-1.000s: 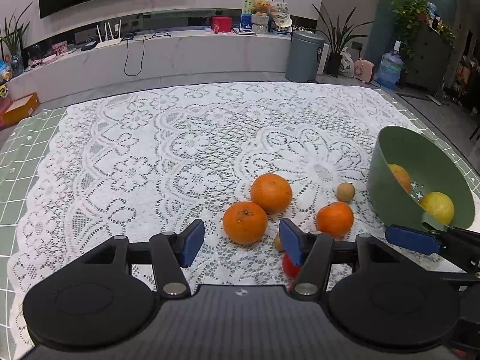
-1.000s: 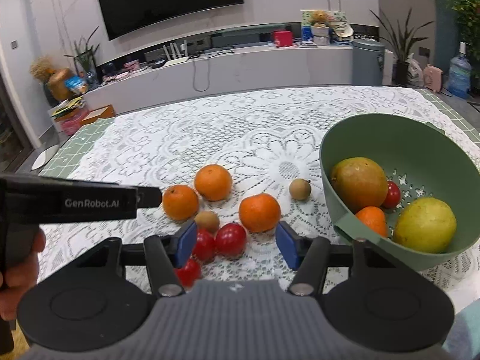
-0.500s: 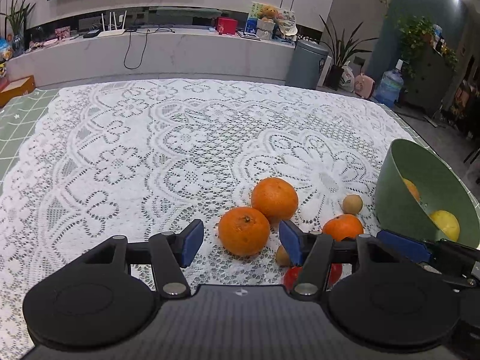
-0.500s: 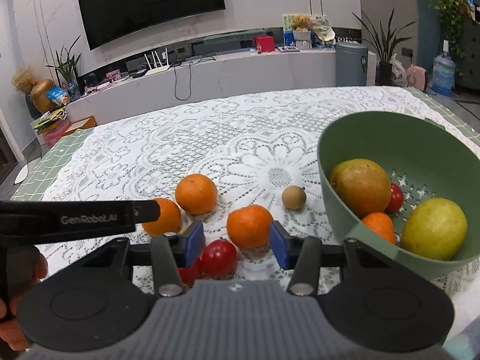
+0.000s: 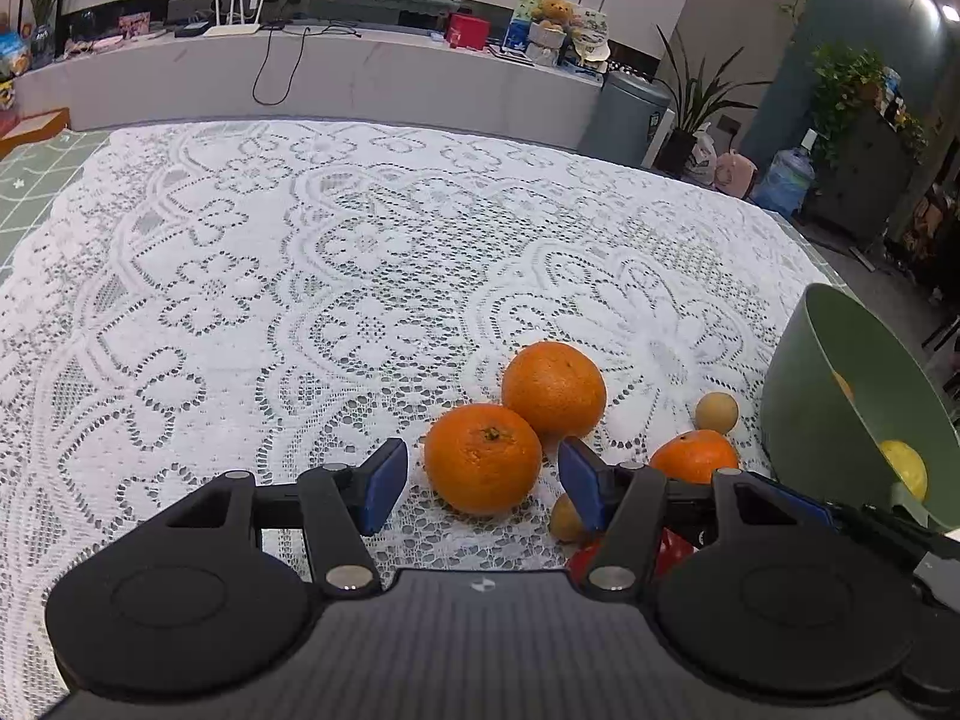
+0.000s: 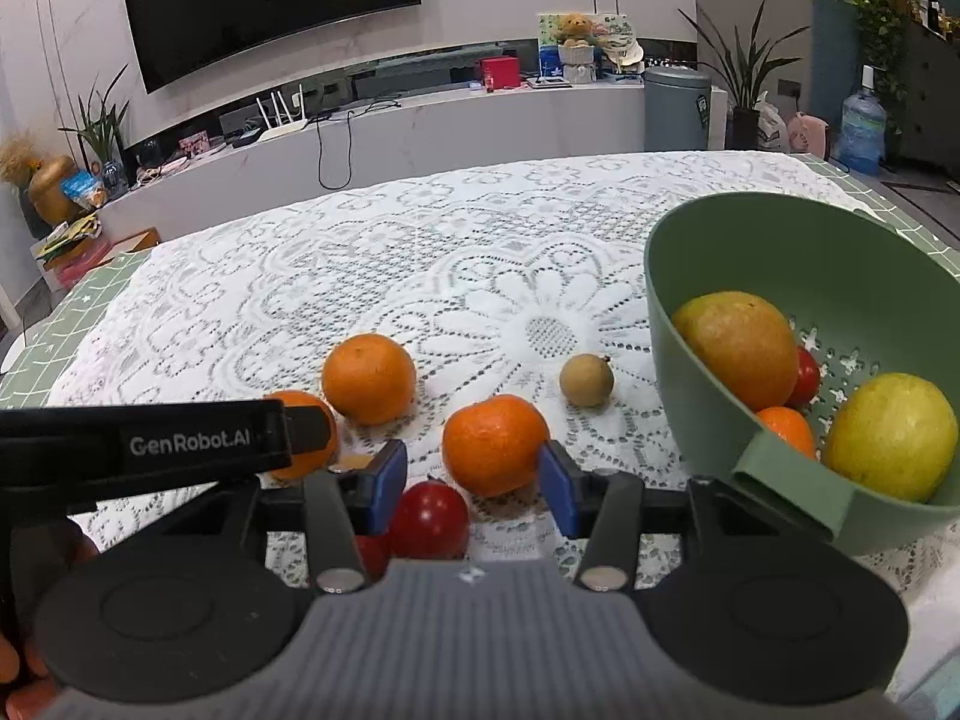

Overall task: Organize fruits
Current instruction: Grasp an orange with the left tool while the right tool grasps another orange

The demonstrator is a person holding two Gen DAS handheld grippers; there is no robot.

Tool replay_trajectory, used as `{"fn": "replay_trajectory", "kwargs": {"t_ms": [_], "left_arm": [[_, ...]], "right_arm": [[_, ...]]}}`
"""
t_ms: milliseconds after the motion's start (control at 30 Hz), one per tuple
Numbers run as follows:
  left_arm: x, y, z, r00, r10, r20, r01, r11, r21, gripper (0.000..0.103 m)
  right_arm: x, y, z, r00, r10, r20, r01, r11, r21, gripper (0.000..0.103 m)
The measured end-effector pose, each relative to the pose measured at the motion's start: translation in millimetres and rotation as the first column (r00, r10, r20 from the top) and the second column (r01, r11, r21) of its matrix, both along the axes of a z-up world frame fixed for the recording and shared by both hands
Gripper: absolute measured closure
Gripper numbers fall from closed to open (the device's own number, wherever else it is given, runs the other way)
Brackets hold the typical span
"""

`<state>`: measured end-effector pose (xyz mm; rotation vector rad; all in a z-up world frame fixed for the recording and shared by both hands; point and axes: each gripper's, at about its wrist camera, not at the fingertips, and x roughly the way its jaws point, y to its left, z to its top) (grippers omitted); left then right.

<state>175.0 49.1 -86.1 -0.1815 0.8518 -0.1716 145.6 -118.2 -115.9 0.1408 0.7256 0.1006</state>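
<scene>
Jaws of both grippers gape over lace tablecloth.

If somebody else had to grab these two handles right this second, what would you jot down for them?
Left gripper: open, empty, low over the cloth with an orange between its fingers, not clamped.
Right gripper: open, empty, lined up on a tangerine, with a red tomato just nearer.
Done: the green bowl at the right holds a mango, a yellow fruit, a small orange one and a red one.
Left on the cloth: three orange fruits, two small brown round fruits, and the red tomatoes. All still need to go in the bowl.
</scene>
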Motion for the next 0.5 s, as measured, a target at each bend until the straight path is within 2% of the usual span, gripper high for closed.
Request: {"fn": "replay_trajectory", "kwargs": {"t_ms": [267,500], "left_arm": [[8.7,4.2,-7.1,0.999,0.032,-0.025,-0.033,0.999,-0.038,0.036],[12.2,4.6,-10.6,0.999,0.026,-0.044,-0.030,0.996,-0.083,0.047]], "right_arm": [[5.4,11.5,-0.9,0.999,-0.029,0.030,0.031,0.997,-0.077,0.057],[11.8,15.3,-3.8,0.999,-0.043,0.028,0.046,0.992,-0.119,0.055]]}}
